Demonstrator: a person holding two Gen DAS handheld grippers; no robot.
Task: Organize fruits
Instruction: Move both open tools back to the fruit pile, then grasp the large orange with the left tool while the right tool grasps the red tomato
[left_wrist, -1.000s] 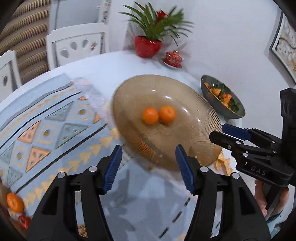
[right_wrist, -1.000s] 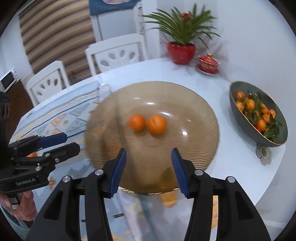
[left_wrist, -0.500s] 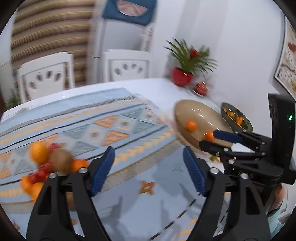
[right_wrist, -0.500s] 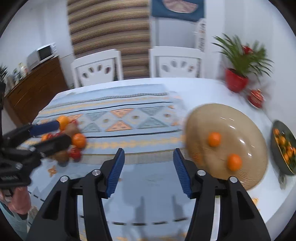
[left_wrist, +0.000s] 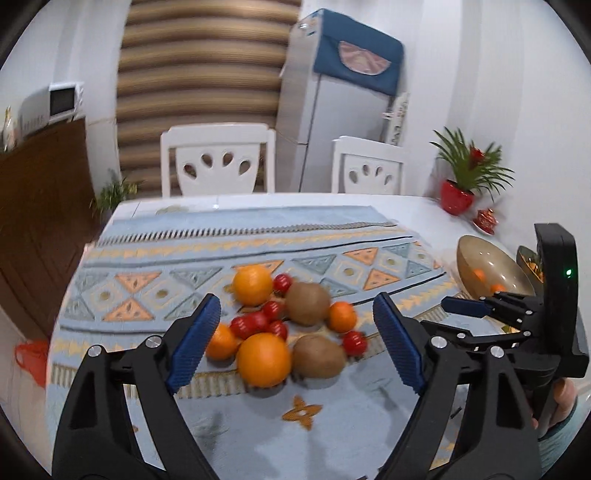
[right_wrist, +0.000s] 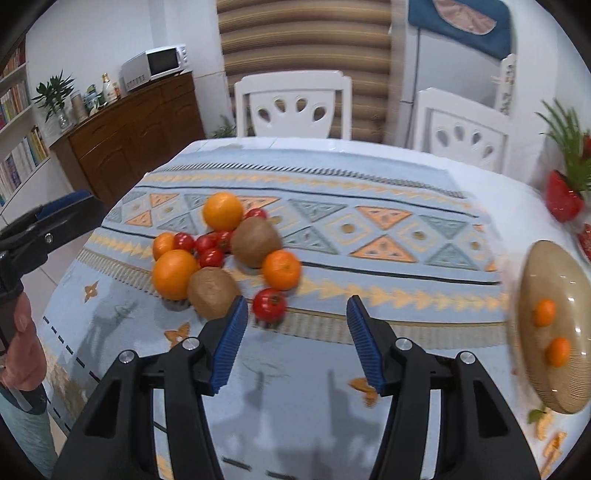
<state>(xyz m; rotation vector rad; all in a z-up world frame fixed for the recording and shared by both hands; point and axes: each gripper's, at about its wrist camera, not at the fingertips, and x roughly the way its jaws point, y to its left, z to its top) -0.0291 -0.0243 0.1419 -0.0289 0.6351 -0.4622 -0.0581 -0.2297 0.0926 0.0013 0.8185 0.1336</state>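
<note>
A heap of fruit lies on the patterned cloth: oranges (left_wrist: 263, 359) (right_wrist: 174, 273), two brown kiwis (left_wrist: 319, 356) (right_wrist: 213, 292), small mandarins (left_wrist: 342, 316) (right_wrist: 282, 269) and several red tomatoes (left_wrist: 248, 324) (right_wrist: 269, 303). My left gripper (left_wrist: 297, 343) hangs open just in front of the heap, empty. My right gripper (right_wrist: 297, 345) is open too, empty, with a lone tomato just beyond its left finger. A brown glass plate (right_wrist: 561, 387) (left_wrist: 476, 258) at the right holds two mandarins (right_wrist: 545, 312).
Two white chairs (left_wrist: 218, 164) (right_wrist: 463, 134) stand at the table's far side. A red potted plant (left_wrist: 456, 195) and a small red dish (left_wrist: 487, 220) sit at the right, beside a dark bowl (left_wrist: 526, 258) of mandarins. Peel scraps (right_wrist: 550, 430) lie near the plate.
Both grippers have swung left, away from the brown plate with its two mandarins, and now face the fruit heap on the cloth. Both stayed open and empty.
</note>
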